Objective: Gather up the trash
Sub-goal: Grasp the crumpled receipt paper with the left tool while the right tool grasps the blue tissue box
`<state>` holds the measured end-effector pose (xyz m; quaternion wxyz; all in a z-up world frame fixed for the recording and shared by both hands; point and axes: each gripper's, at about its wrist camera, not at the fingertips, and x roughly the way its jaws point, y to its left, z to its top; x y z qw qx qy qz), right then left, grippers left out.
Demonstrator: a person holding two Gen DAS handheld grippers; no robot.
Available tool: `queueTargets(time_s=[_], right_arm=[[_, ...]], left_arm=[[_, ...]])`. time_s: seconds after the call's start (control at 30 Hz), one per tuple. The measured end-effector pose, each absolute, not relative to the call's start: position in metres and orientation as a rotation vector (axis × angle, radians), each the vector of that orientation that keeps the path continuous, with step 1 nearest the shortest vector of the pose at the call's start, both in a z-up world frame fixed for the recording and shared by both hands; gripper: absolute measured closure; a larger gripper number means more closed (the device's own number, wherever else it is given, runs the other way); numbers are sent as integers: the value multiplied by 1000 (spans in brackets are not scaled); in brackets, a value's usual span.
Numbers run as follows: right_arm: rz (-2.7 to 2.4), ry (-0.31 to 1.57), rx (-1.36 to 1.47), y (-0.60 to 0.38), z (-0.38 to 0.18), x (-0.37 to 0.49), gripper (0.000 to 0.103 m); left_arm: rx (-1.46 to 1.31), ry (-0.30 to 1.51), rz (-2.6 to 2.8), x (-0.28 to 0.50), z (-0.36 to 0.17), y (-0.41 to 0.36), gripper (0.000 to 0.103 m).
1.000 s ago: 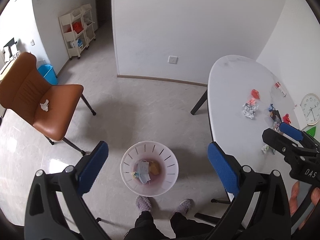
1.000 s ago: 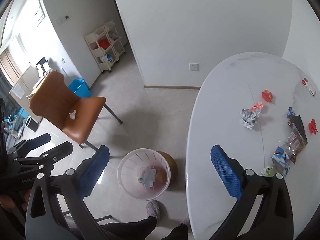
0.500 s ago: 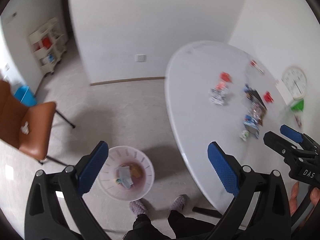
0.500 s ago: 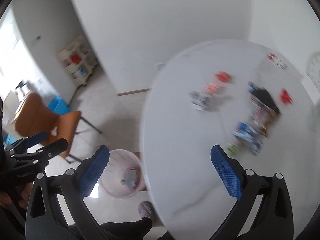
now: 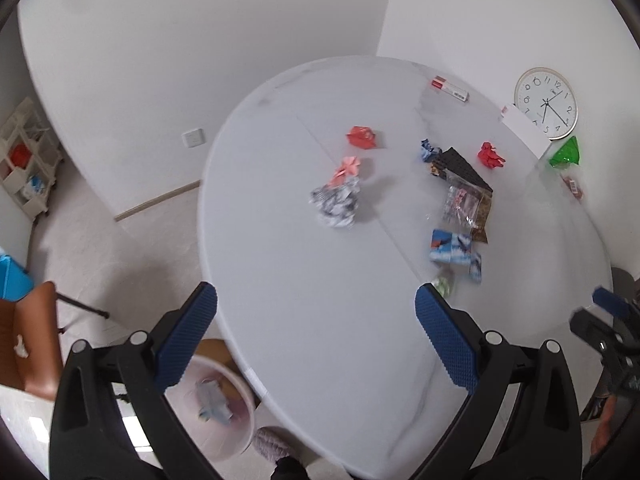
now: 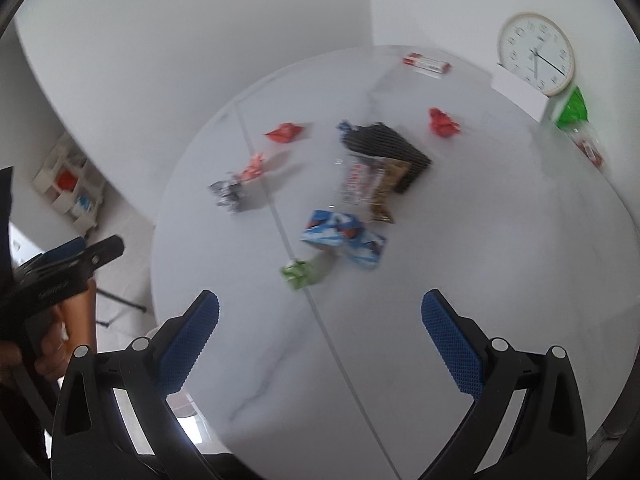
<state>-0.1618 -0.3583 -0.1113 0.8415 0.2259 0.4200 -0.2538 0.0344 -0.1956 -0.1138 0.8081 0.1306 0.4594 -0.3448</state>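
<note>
green wrapper (image 6: 297, 273) | ahead of spread right jaws; untouched; table (image 6: 480, 280)

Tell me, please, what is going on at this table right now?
A person is clearing trash off a white table with a handheld gripper in each hand. Both the left gripper and the right gripper are open and empty, held above the near edge. Crumpled wrappers lie scattered on the table, the nearest being a green wrapper and a blue packet. A waste basket on the floor to the left already holds some trash.
</note>
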Motion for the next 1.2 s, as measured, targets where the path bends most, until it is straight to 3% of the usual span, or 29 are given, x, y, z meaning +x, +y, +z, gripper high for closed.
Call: queueTargets(time_s=[0.47, 0.8, 1.07, 1.13, 1.2], right_arm=[[-581, 953, 572, -431, -161, -131, 2], [-499, 1012, 578, -460, -199, -95, 2], [-92, 1188, 60, -445, -222, -53, 3], [-8, 1235, -45, -444, -230, -44, 11], [41, 1258, -108, -442, -237, -37, 13]], left_arm=[[388, 1103, -695, 119, -213, -326, 11], [418, 1169, -734, 132, -246, -346, 50], [401, 1146, -770, 128, -237, -339, 55], [383, 1138, -770, 127, -231, -334, 55], [365, 1132, -766, 124, -222, -326, 55]])
